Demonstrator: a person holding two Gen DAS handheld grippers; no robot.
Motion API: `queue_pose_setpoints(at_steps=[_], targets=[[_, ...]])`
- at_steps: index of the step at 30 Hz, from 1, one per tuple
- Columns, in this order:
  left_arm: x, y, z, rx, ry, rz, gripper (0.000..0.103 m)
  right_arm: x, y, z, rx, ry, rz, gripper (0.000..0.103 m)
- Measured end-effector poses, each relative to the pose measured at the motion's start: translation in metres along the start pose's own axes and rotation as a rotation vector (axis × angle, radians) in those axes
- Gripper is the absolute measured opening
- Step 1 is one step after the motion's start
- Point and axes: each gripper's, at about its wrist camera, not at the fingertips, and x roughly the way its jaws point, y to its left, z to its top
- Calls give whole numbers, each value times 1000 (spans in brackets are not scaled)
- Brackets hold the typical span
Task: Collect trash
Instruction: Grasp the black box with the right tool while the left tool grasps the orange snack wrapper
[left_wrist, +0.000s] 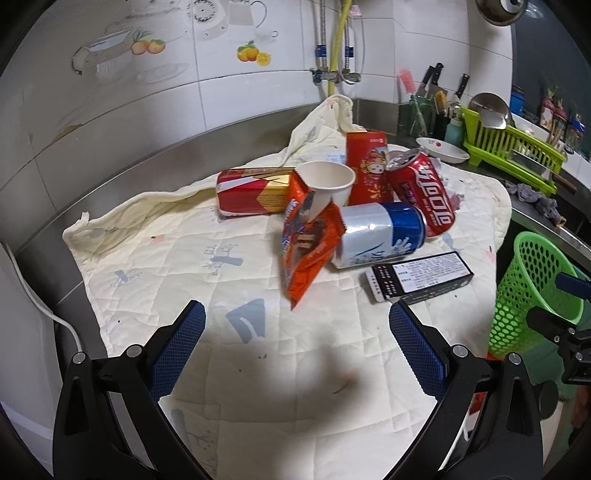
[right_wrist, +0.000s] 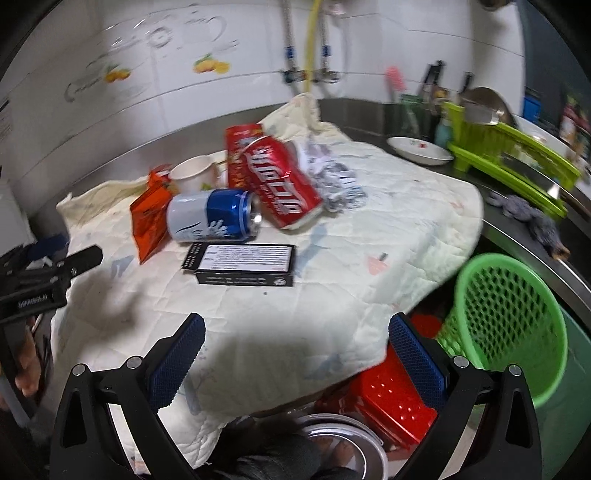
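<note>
Both grippers are being held above the near part of a quilted cloth (left_wrist: 155, 258) spread over the steel worktop (left_wrist: 122, 177); the left gripper (left_wrist: 297, 325) is hovering with jaws spread wide and nothing between them, and the right gripper (right_wrist: 297, 339) is likewise being held spread and empty over the cloth's near right edge. Trash is being left piled toward the far middle of the cloth: a red can (left_wrist: 428, 194) lying dented against a blue-and-silver can (left_wrist: 380, 232), a paper cup (left_wrist: 327, 186) tilted on an orange wrapper (left_wrist: 310, 251), a red biscuit box (left_wrist: 255, 192) on its side at the left, and a red carton (left_wrist: 367, 166) standing behind. A black box (left_wrist: 421, 275) is lying flat just in front of the cans. A green basket (right_wrist: 506, 325) is being seen off the worktop's right edge, below it. A dish rack (left_wrist: 509, 147) and a bowl (left_wrist: 441, 149) are sitting at the far right corner.
</note>
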Motion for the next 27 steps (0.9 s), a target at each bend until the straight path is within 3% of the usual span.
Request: queue_pose_setpoints(at_steps=[16,27], targets=[[32,14,10,-32,50,-32,98,74,19,40,-338,111,200,96],[51,20,14,-49,83,-42,97,122,31,53,-535,203,276,96]])
